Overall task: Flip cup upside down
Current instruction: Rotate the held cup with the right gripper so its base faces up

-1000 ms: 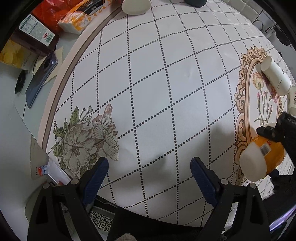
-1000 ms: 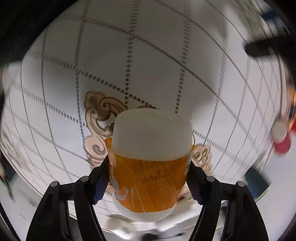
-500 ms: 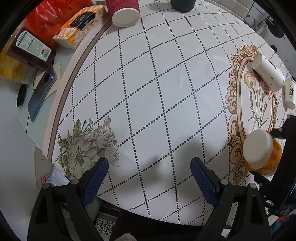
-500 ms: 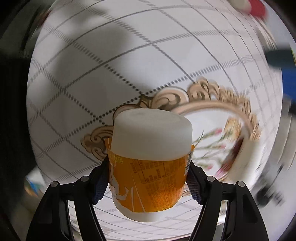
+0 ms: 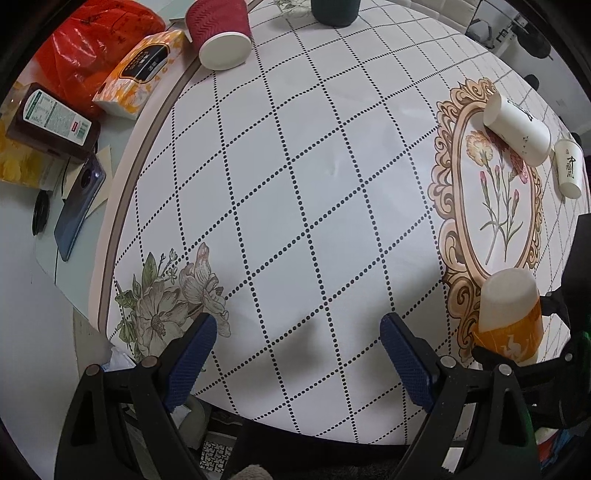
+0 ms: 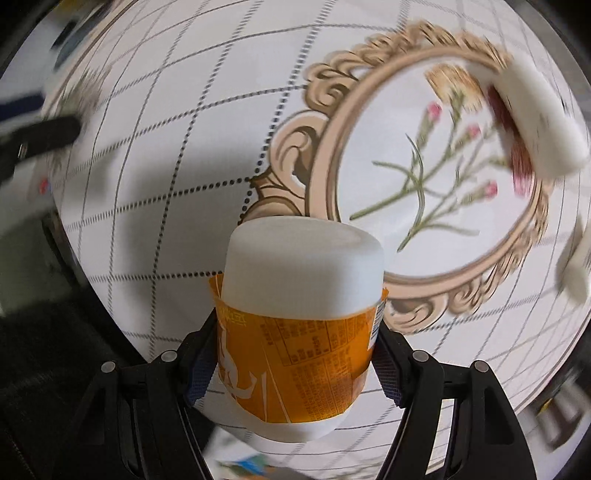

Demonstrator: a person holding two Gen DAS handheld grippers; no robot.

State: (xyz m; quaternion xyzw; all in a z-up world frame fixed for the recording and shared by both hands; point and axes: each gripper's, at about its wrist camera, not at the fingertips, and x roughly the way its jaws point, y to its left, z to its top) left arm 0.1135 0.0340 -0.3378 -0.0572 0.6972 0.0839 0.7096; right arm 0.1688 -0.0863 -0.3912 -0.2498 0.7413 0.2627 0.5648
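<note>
My right gripper [image 6: 295, 358] is shut on a white cup with an orange label [image 6: 295, 317], its closed base pointing away from the camera, held over the table's near right edge. The same cup shows in the left wrist view [image 5: 509, 317], bottom up, beside the ornate gold frame print [image 5: 447, 192]. My left gripper [image 5: 295, 350] is open and empty above the table's front edge, to the left of the cup.
A white cup [image 5: 517, 127] lies on its side on the flower print, a small white cup [image 5: 569, 170] beyond it. A red cup [image 5: 221, 33], dark cup [image 5: 334, 11], tissue pack [image 5: 142, 70], bottle [image 5: 51, 122] and phone [image 5: 79, 210] sit at the far left.
The right gripper has turned and carried the orange cup, which now stands bottom up by the gold frame print. The left gripper has drawn back and risen a little, staying open.
</note>
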